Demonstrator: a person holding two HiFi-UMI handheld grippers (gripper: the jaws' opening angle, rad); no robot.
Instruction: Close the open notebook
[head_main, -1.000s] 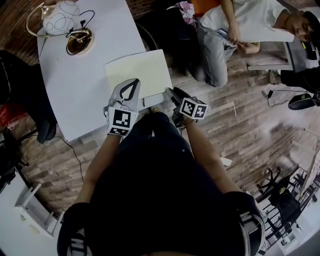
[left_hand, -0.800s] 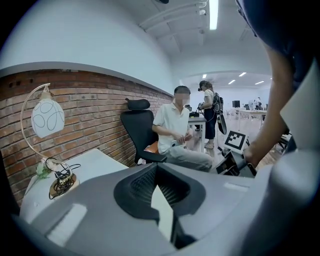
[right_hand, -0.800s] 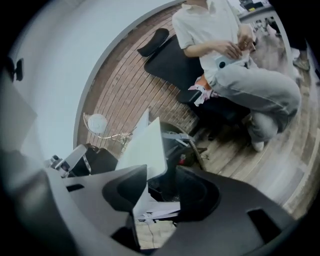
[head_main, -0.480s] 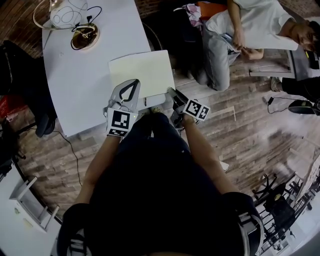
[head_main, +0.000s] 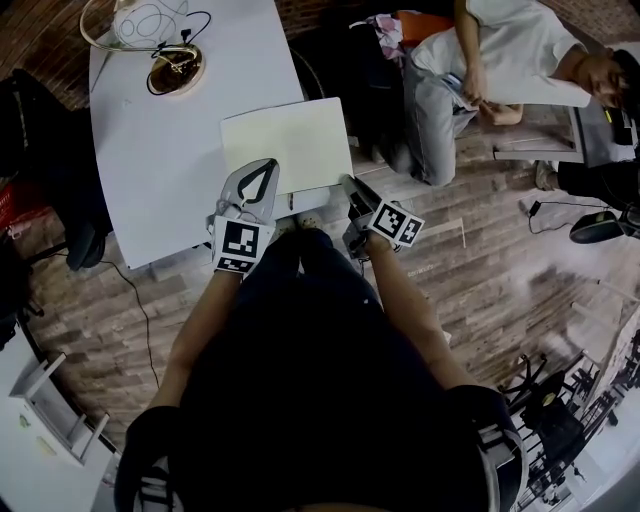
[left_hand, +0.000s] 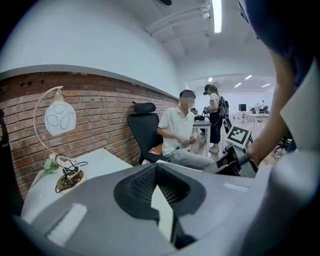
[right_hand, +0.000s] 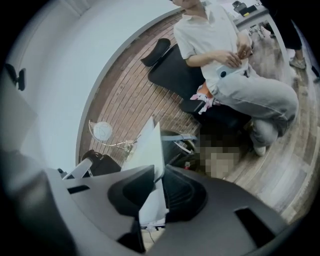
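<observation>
The notebook (head_main: 290, 140) lies open on the white table (head_main: 150, 150), showing a pale blank page. My left gripper (head_main: 266, 165) rests on its near left part, fingertips together. In the left gripper view its jaws (left_hand: 156, 166) meet, and a sliver of white page (left_hand: 162, 210) shows through the gap behind them. My right gripper (head_main: 347, 183) is at the notebook's near right corner. Its jaws have just been closing, and in the right gripper view they (right_hand: 159, 175) pinch a white sheet (right_hand: 147, 145) of the notebook, raised off the layer below.
A globe lamp (head_main: 150, 20) with a brass base and cord stands at the table's far left. A person (head_main: 480, 60) sits on a black chair just beyond the table's right edge. A dark chair (head_main: 60, 170) stands left of the table.
The right gripper's jaws have closed onto the notebook's near right corner and the gripper has rolled and risen a little. The left gripper has stayed on the page.
</observation>
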